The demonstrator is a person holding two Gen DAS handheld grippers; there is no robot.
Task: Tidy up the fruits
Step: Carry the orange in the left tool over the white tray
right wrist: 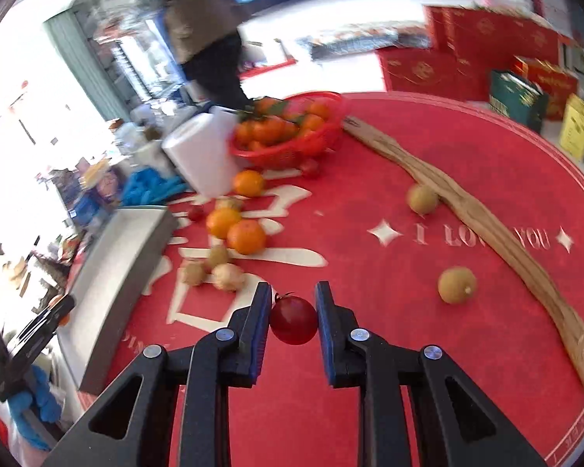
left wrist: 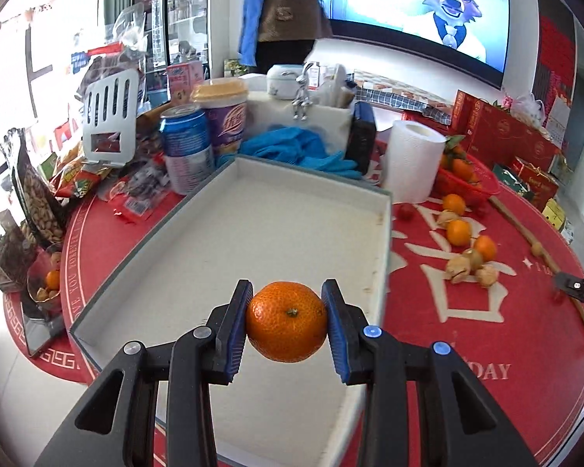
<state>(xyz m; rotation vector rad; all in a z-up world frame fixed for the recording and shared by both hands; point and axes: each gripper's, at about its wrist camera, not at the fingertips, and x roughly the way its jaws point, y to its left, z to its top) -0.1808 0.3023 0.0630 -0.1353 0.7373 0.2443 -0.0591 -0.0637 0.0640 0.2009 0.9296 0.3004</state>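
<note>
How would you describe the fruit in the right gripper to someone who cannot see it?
Find the red tablecloth with the words "I LOVE YOU". Near its front edge, the right gripper pinches a cherry tomato. It is small, glossy and dark red, unlike the oranges beyond it.

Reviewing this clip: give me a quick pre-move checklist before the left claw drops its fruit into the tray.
1. Left claw grips the mandarin on both sides: ok.
2. Mandarin is over the tray: ok.
3. Tray floor below is bare: ok.
4. Right claw grips the cherry tomato: ok.
5. Right claw is away from the tray: ok.
6. Height above the tray floor: cannot tell.
</note>
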